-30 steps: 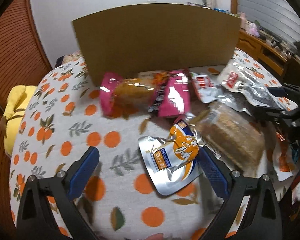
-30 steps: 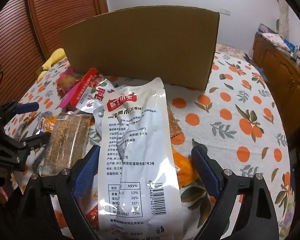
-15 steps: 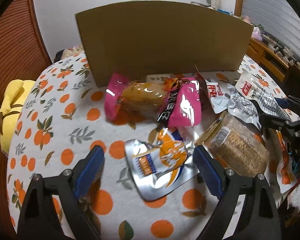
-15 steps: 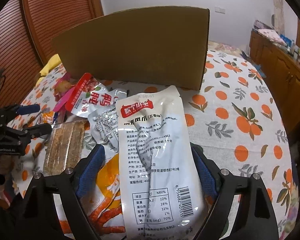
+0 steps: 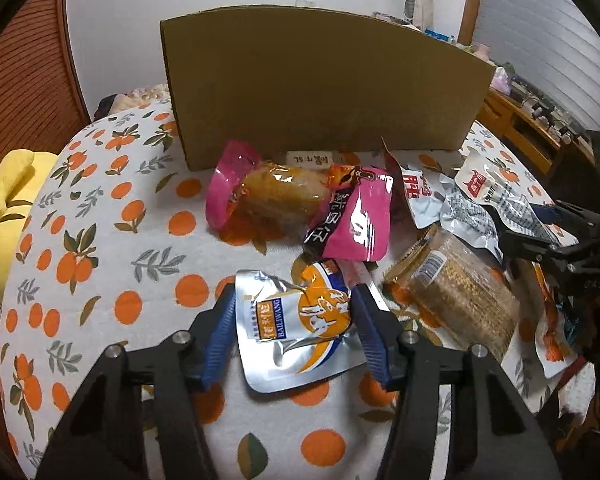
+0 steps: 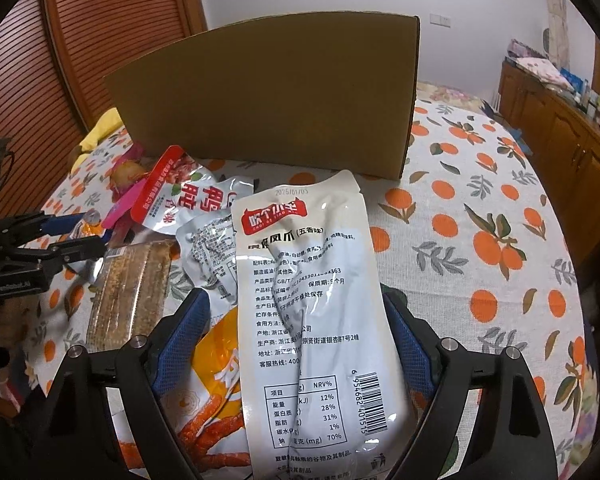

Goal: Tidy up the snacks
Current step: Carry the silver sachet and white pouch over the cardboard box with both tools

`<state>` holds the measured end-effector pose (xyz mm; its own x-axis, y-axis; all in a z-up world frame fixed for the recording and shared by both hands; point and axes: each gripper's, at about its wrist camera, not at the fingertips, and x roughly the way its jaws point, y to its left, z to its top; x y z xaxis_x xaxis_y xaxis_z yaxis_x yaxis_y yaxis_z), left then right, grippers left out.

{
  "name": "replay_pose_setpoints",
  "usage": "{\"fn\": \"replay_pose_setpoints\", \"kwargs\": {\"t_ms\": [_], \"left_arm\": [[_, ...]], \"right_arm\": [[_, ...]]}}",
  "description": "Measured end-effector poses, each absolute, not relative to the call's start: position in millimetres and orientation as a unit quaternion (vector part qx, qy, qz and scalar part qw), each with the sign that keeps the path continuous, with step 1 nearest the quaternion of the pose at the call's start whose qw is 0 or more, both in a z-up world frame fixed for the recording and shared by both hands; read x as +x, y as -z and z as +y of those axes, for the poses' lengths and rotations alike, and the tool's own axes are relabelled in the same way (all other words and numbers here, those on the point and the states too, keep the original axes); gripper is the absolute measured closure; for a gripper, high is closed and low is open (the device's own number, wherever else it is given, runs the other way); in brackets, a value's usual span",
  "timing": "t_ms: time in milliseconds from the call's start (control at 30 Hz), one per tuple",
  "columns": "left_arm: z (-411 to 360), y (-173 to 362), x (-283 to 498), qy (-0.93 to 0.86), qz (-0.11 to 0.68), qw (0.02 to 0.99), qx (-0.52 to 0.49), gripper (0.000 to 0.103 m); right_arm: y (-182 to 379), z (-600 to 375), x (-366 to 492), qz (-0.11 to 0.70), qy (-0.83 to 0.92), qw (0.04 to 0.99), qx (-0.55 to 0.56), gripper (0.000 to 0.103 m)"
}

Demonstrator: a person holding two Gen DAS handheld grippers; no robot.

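Note:
A tall cardboard box (image 5: 320, 84) stands at the back of the table; it also shows in the right wrist view (image 6: 268, 96). My left gripper (image 5: 292, 308) has closed on a silver and orange snack pouch (image 5: 296, 324), its blue pads against both sides. My right gripper (image 6: 296, 312) brackets a long white pouch with a red label (image 6: 312, 304), its blue pads at the pouch's edges. A pink-wrapped snack (image 5: 300, 208) lies in front of the box. A clear pack of brown bars (image 5: 460, 292) lies to the right.
The round table has an orange-print cloth (image 6: 480, 240). More pouches lie in a pile: a red and white one (image 6: 180, 196), a silver one (image 6: 212, 252), an orange one (image 6: 212, 400). A wooden cabinet (image 6: 568, 132) stands at the right. A yellow cushion (image 5: 8, 204) lies at the left.
My left gripper moved forward and its jaws narrowed from wide open onto the silver and orange pouch. My right gripper's jaws drew in to the edges of the white pouch.

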<state>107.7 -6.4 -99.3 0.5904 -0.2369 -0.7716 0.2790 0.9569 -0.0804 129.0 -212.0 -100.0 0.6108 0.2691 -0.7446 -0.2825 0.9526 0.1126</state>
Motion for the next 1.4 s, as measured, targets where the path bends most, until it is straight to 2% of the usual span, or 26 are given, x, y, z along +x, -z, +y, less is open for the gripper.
{"fn": "replay_pose_setpoints", "kwargs": {"t_ms": [400,467,567,633,733,767,933,1400], "left_arm": [[7,88,94,0.149,0.408,0.901,0.004,0.058],[7,85,92,0.15,0.403,0.903,0.004,0.061],[6,78,88,0.15,0.39,0.908,0.001,0.067],[6,74,86,0.153,0.383,0.911,-0.003,0.073],[4,69,83,0.157,0.378,0.913,-0.006,0.078],[4,67,82,0.158,0.374,0.914,-0.005,0.084],[1,57,78,0.174,0.362,0.916,-0.012,0.095],[-19,34,58,0.201,0.337,0.92,0.004,0.103]], "right_arm": [[100,-213,131,0.425,-0.16,0.891,-0.014,0.016],[98,-216,133,0.432,-0.166,0.886,-0.014,0.021],[95,-220,136,0.441,-0.181,0.879,-0.012,0.036],[94,-219,137,0.446,-0.183,0.876,-0.023,0.037],[92,-217,137,0.444,-0.184,0.876,-0.036,0.038],[90,-218,136,0.441,-0.18,0.878,-0.038,0.039],[80,-219,132,0.427,-0.179,0.886,-0.036,0.044],[64,-218,121,0.403,-0.183,0.896,-0.041,0.054]]}}
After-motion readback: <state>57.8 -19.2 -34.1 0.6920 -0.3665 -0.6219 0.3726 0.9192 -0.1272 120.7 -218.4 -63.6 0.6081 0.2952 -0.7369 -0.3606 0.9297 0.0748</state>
